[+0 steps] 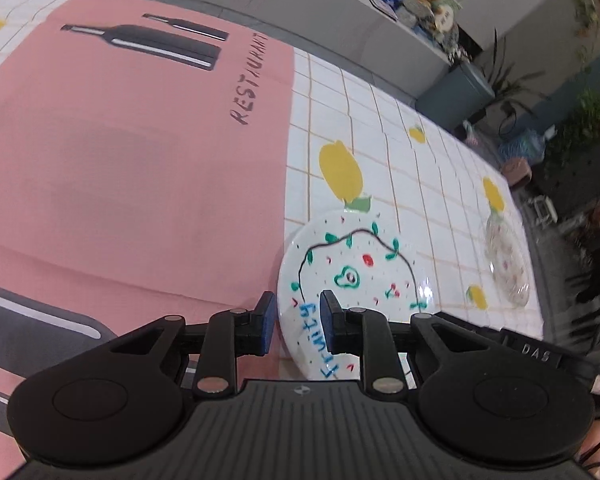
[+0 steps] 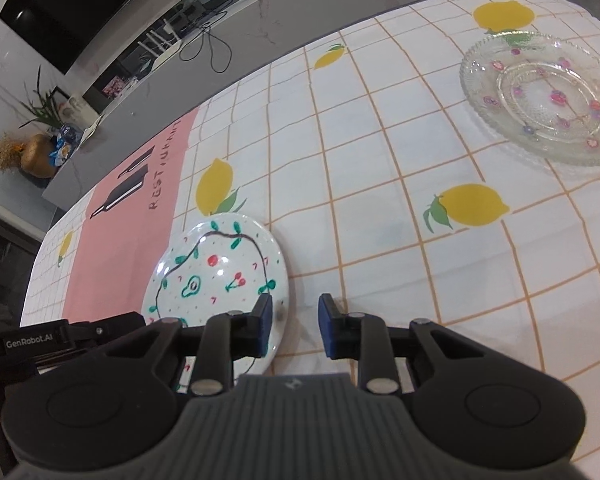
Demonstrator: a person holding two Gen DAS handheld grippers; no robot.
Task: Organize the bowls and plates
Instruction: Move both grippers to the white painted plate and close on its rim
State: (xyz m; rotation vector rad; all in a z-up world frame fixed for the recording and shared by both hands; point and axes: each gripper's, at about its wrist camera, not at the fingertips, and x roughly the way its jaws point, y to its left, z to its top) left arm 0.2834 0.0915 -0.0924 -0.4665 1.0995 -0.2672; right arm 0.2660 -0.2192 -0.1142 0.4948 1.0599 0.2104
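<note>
The left gripper (image 1: 299, 322), fingers parted, straddles the near rim of the white ceramic plate painted with fruit (image 1: 352, 280), apparently to lift it. The right gripper (image 2: 294, 330) waits spread at its opposite edge. The clear patterned glass plate (image 2: 540, 96) lies well apart on the desk (image 2: 380, 160).

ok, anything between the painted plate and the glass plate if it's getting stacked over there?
Nothing visible. Between the painted plate and the glass plate there is only flat tablecloth with lemon prints. Both tools, left and right, sit open at the painted plate's edges.
</note>
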